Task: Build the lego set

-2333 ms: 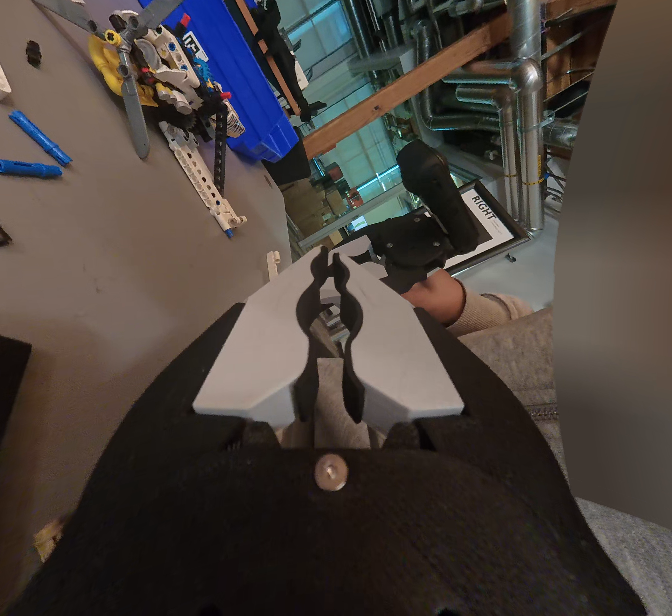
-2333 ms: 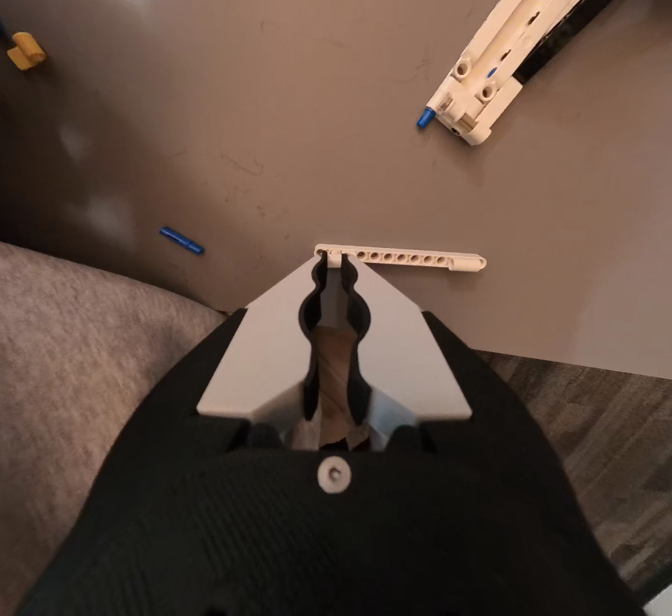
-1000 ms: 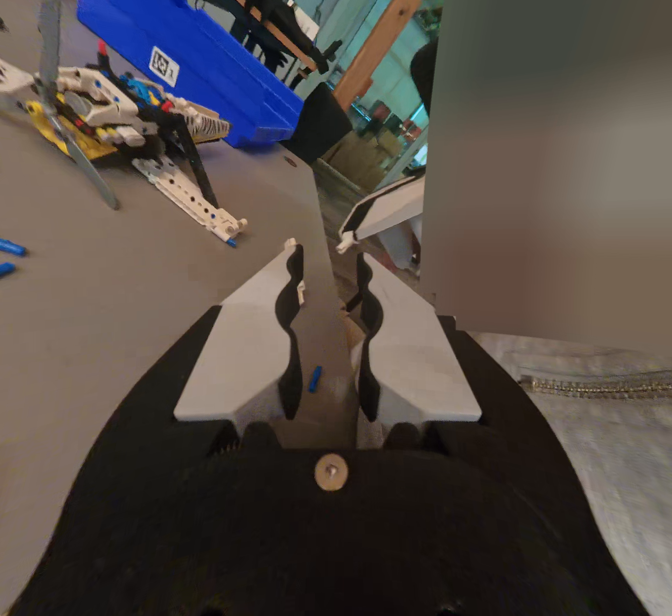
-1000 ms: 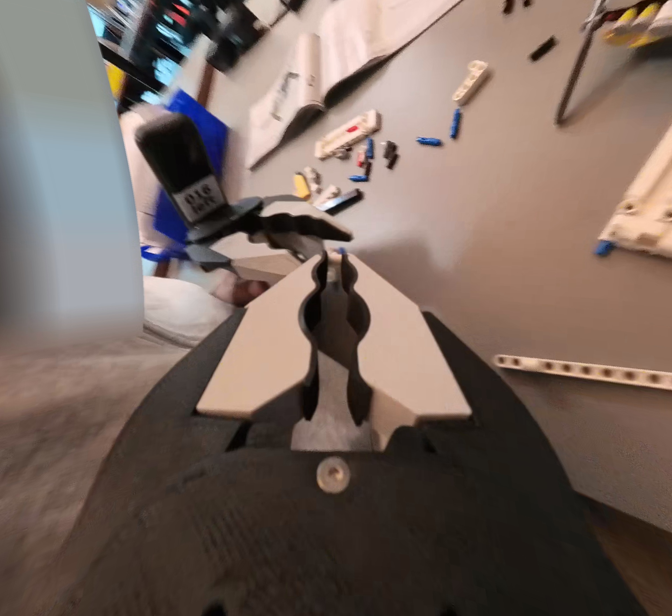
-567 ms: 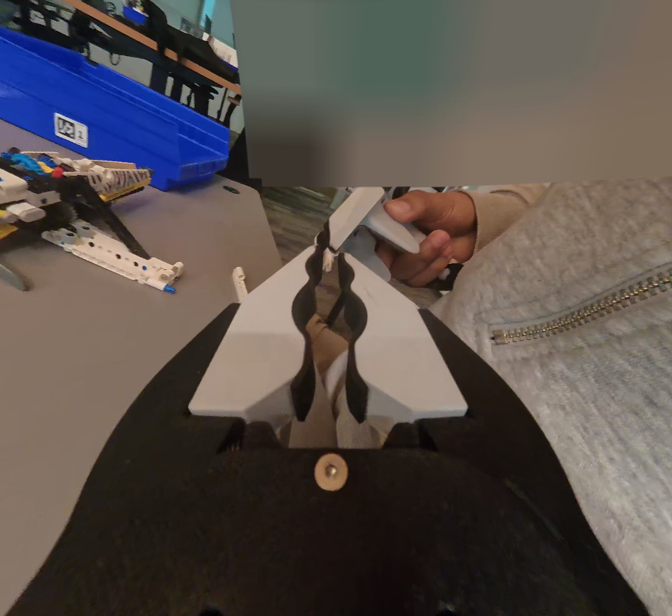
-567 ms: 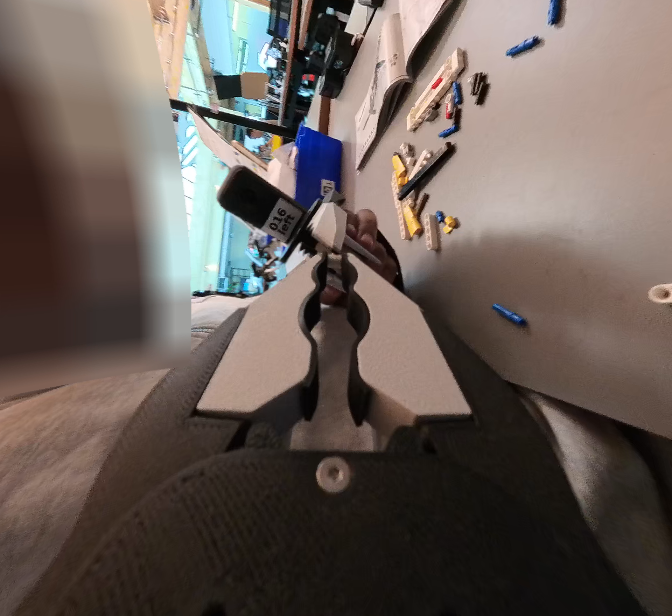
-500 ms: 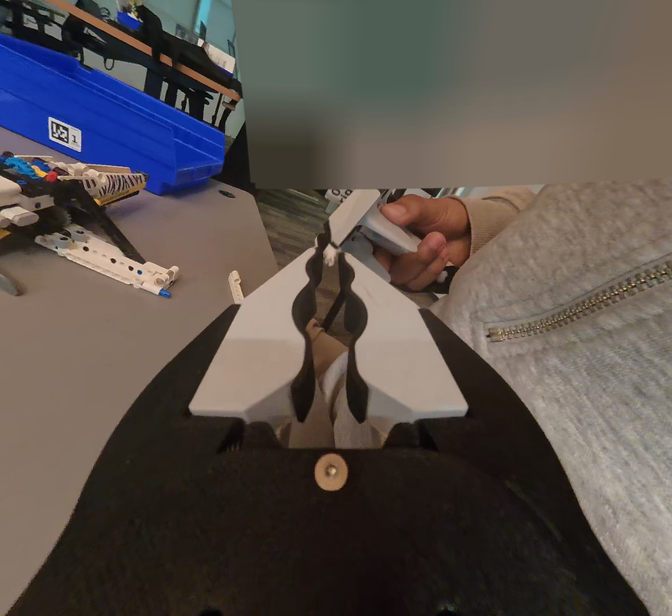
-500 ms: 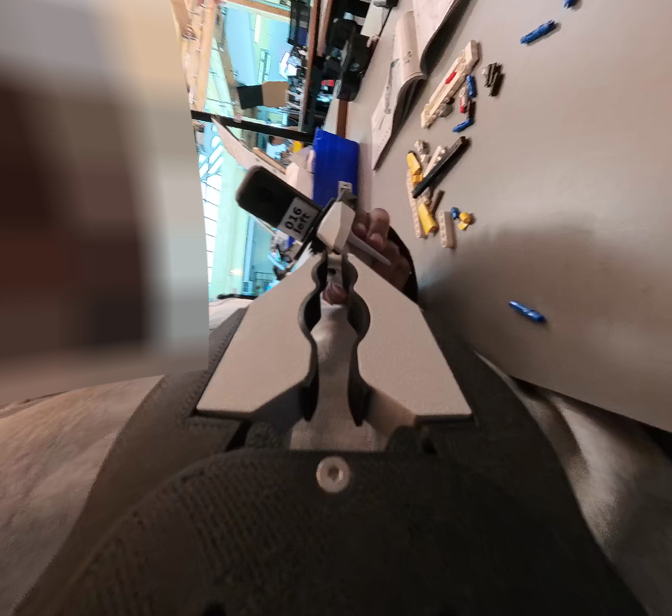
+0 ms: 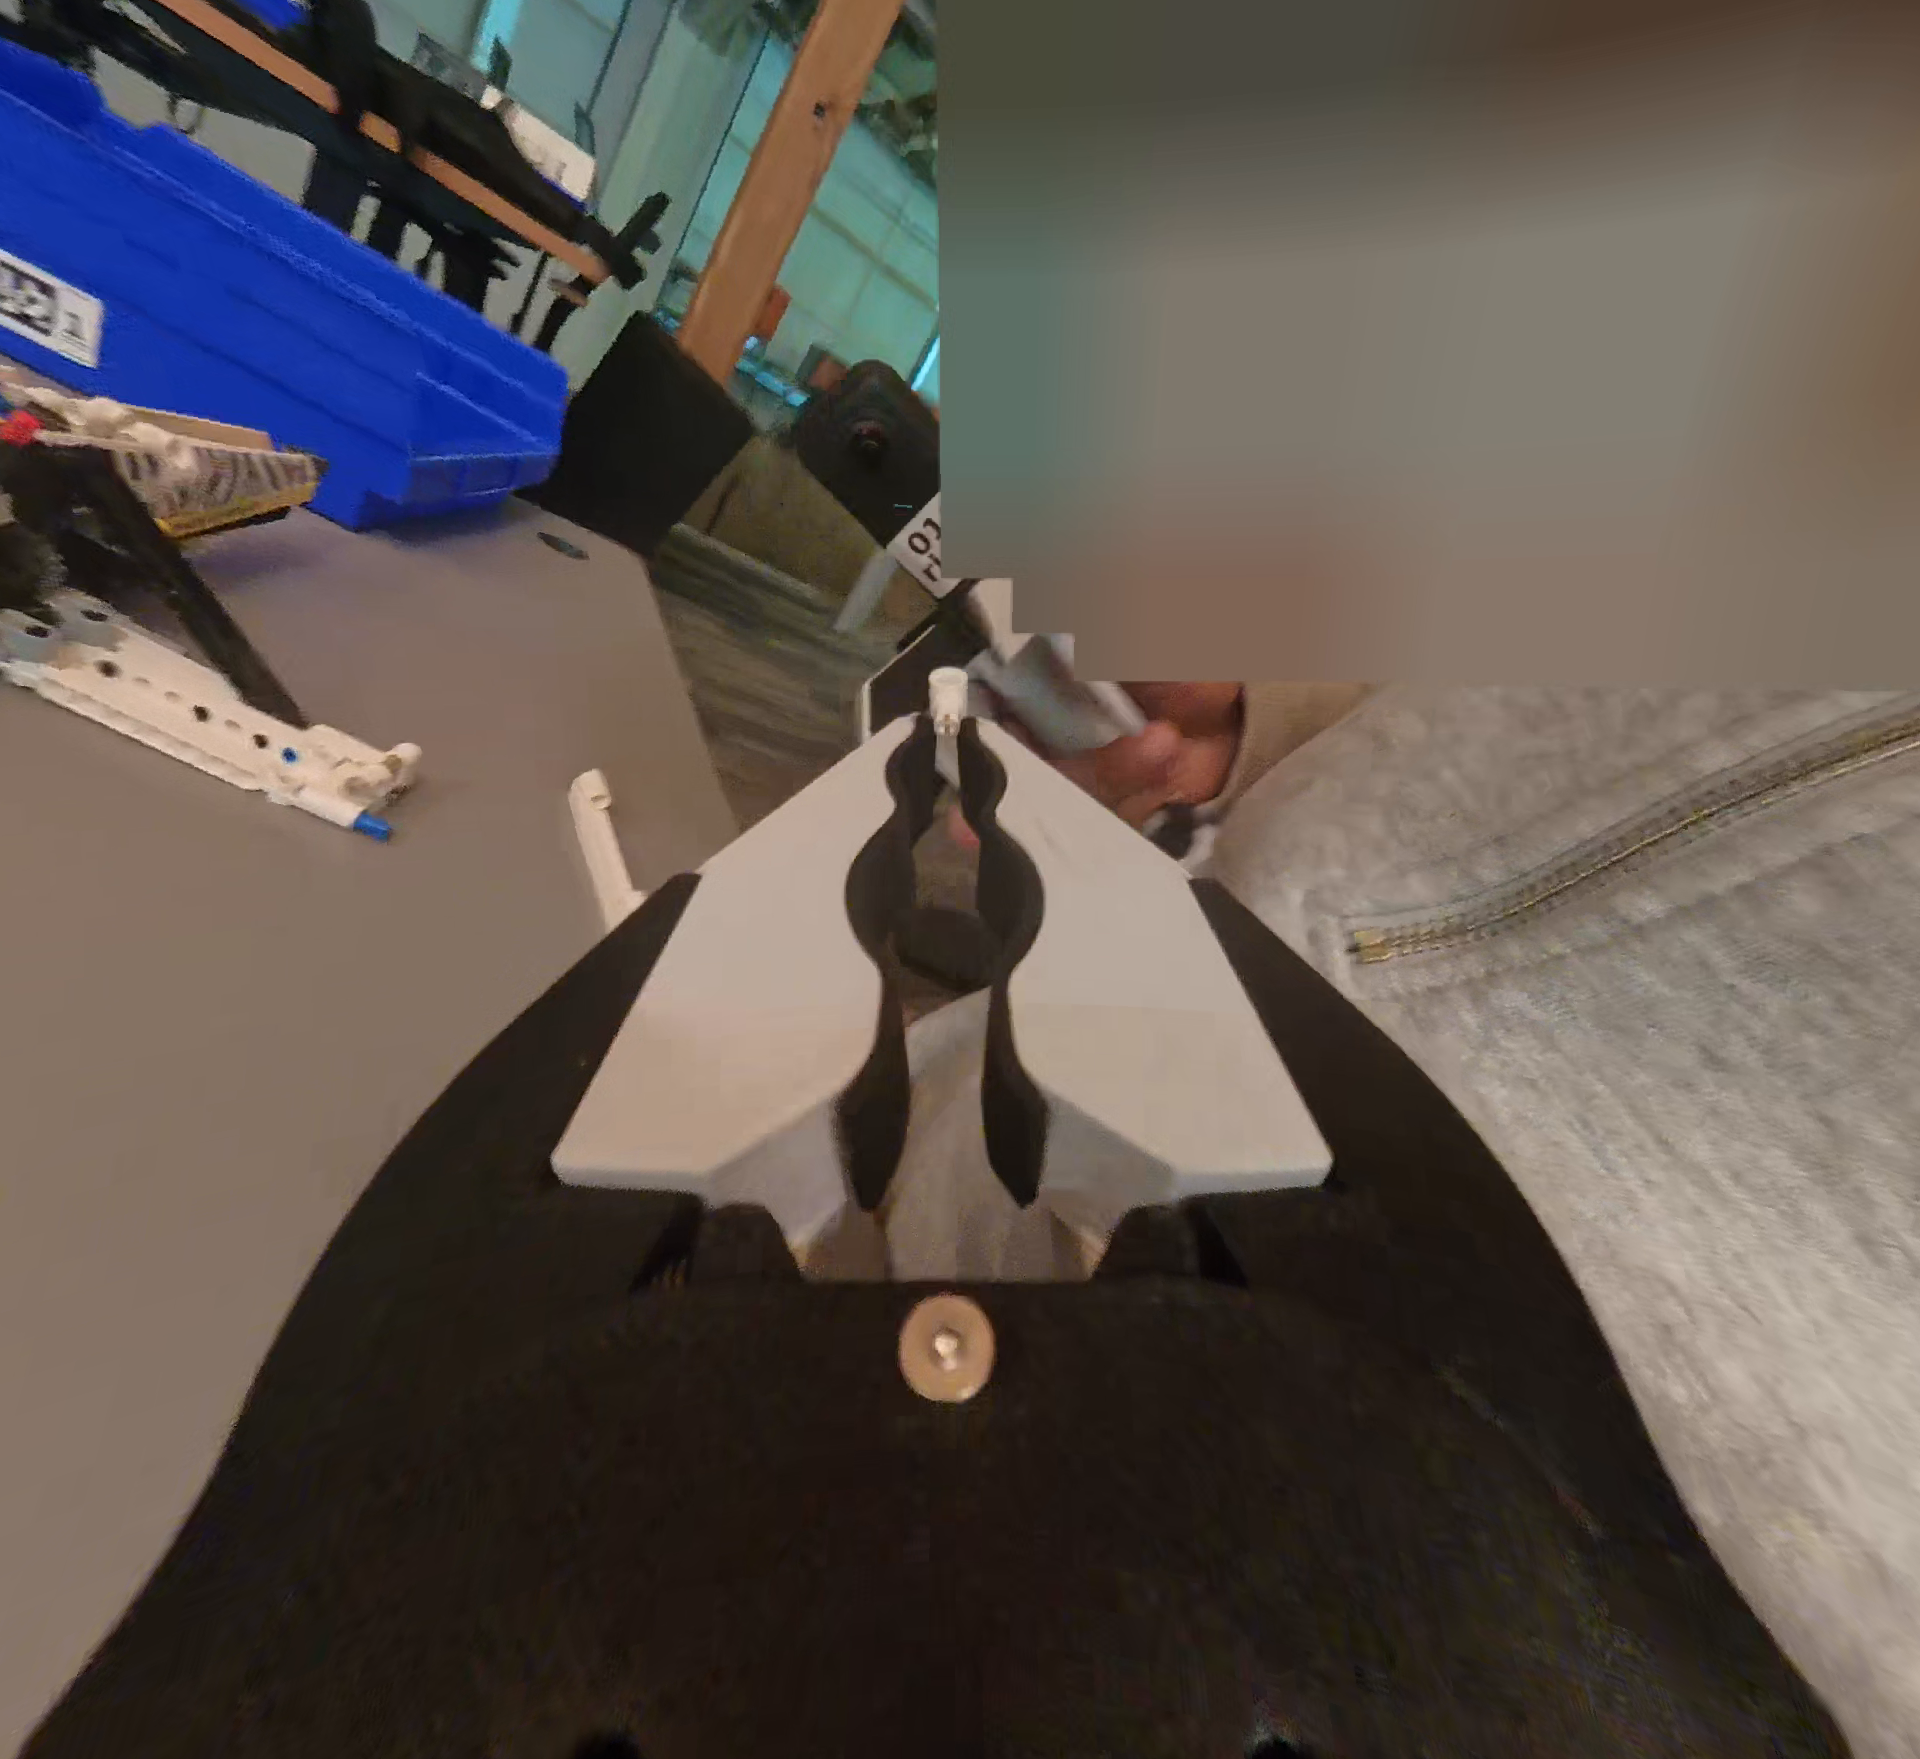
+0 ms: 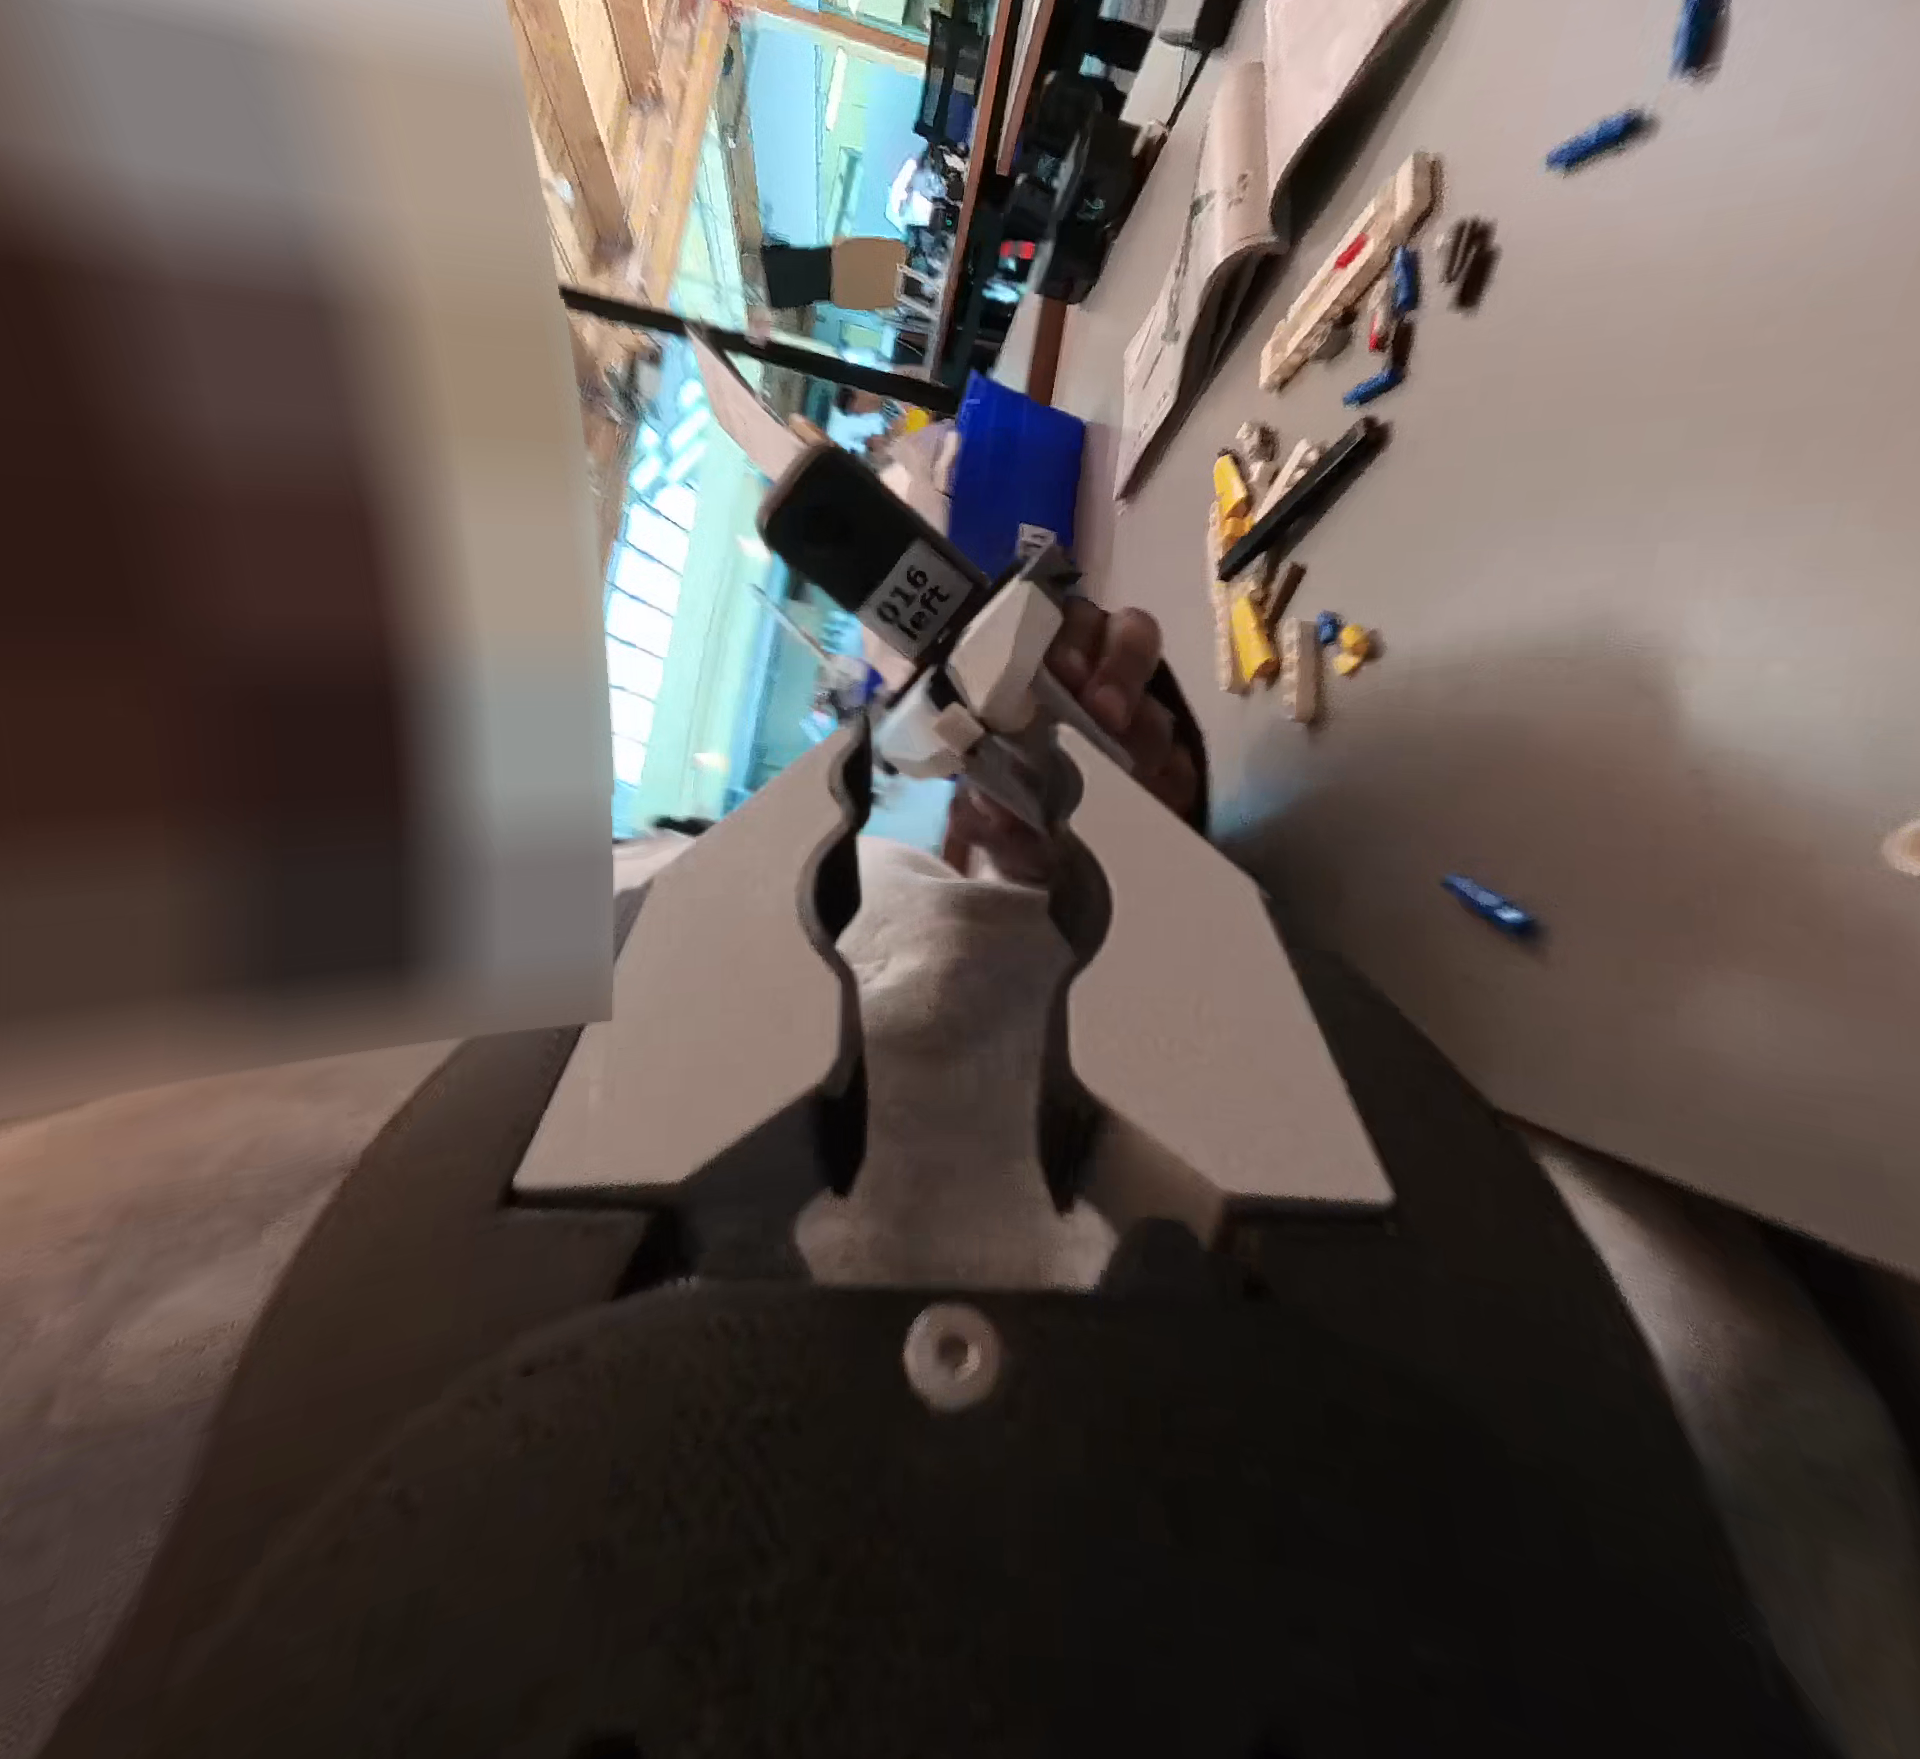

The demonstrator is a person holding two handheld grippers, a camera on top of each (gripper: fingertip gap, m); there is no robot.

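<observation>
White, small and peg-like, a lego piece [image 9: 947,710] sits pinched at the very tip of our left gripper [image 9: 943,730], whose jaws are nearly together, clamped on it so that its head pokes out past them. Our right gripper [image 10: 961,753] has its jaws apart, and between and just beyond their tips we see the other gripper's nose [image 10: 1003,660] with that same pale piece [image 10: 920,735] at its end; whether the right jaws touch it, we cannot tell. Both tools meet off the counter's edge, over a grey zipped sweatshirt [image 9: 1579,1034]. A hand [image 10: 1117,670] grips the left tool just behind its jaws, and another hand [image 9: 1164,753] shows just past the left jaws, holding the right tool.

Left of the left jaws lies the grey counter [image 9: 312,982]. On it, just beside those jaws, rests a white beam [image 9: 601,831], and farther left lies the built model [image 9: 156,670] with a white holed arm ending in a blue pin. Beyond that stands a blue bin [image 9: 260,327].

Right of the right jaws, the counter carries a blue pin [image 10: 1491,904] near them. Farther off sits a cluster of yellow, tan and black parts [image 10: 1273,566], more blue pins, and an open booklet [image 10: 1247,234]. The far parts are blurred.
</observation>
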